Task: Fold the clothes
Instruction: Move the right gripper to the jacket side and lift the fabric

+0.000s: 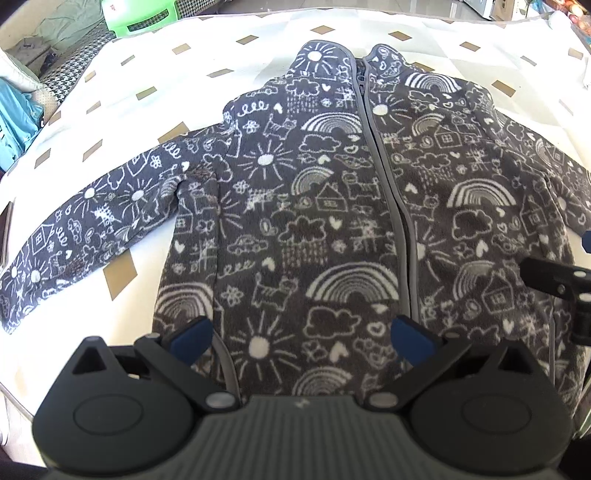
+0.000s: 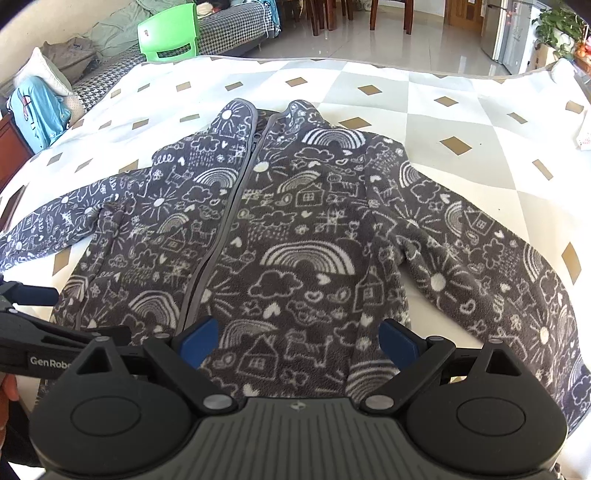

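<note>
A grey fleece jacket (image 1: 314,206) is spread flat on the desk (image 1: 155,74). Both grippers, left (image 1: 302,338) and right (image 2: 301,341), are held wide open above its hem, nothing gripped

We see a jacket (image 2: 295,236) of fuzzy, matt fleece, its nap rough and pilled, with a smoother woven trim along the zip (image 2: 221,229). Under it the tablecloth (image 2: 424,110) looks like smooth, flat cloth with a faint sheen. Our left gripper (image 1: 302,338) and right gripper (image 2: 301,341) are matt black plastic, with ribbed grey housings, small dull metal pivot pins and smooth blue pads (image 2: 197,341). The green chair (image 2: 168,33) is glossy plastic, and the floor tiles (image 2: 424,40) shine.
</note>
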{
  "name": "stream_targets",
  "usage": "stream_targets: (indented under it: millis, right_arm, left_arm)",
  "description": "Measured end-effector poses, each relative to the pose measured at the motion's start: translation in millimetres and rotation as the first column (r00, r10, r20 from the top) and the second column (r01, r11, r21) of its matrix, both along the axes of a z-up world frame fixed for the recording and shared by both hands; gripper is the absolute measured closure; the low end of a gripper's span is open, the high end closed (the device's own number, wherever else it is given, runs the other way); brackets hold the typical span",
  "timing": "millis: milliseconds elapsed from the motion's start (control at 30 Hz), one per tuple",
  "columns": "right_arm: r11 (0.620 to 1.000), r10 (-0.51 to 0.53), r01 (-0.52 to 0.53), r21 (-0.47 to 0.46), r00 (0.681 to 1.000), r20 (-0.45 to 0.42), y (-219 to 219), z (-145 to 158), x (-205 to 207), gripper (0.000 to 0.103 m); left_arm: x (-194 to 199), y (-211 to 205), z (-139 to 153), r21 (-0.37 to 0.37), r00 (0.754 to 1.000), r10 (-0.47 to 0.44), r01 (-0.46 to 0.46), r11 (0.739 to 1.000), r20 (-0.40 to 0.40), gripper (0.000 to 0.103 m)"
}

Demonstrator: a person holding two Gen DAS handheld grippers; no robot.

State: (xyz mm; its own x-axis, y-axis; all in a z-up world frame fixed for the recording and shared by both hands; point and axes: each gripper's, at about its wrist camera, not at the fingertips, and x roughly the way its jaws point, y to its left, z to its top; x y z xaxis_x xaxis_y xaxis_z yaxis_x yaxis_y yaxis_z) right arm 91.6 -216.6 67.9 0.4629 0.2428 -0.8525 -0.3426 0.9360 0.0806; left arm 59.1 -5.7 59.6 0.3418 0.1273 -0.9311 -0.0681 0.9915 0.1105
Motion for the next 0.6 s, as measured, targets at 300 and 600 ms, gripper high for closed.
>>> stream_targets:
  millis: [300,600]
  right_arm:
    - [0.985,-0.163,0.165,0.054,0.986,-0.047,-52,-3,41,0.009]
    - [0.912,-0.37,0.383,0.145,0.923,-0.107,-117,-6,62,0.01]
  left_arm:
    - [42,-3,5,0.02,0.999,-0.041,0.04,0.999,0.027,0.0]
    - [60,-5,-7,-0.046,0.997,-0.044,0.047,0.998,0.056,0.0]
